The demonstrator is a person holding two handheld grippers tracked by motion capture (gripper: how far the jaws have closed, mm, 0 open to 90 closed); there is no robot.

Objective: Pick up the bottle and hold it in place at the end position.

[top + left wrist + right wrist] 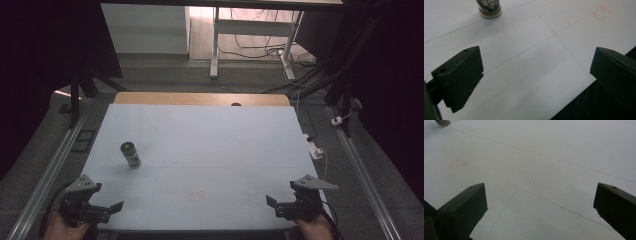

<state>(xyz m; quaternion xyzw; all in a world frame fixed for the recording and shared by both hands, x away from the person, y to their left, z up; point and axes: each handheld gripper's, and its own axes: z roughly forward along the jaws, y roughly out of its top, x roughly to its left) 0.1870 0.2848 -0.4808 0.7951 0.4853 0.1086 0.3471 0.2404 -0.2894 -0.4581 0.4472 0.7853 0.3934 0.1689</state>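
Observation:
A small dark jar [131, 154] with a black lid stands upright on the white table top [210, 145], left of centre. Its base shows at the top edge of the left gripper view as the jar [489, 8], and at the top left corner of the right gripper view as the jar [443, 122]. My left gripper [107, 212] rests at the table's near left corner, open, nothing between its jaws; it appears as the left gripper [536, 72]. At the near right corner, my right gripper [280, 206] is also open and empty, seen as the right gripper [540, 205].
A faint red mark [196, 196] lies on the table near the front middle. A white plug block with a cable [315, 150] sits off the table's right edge. Metal rails [55, 160] run along both sides. A desk frame [250, 35] stands beyond the far edge.

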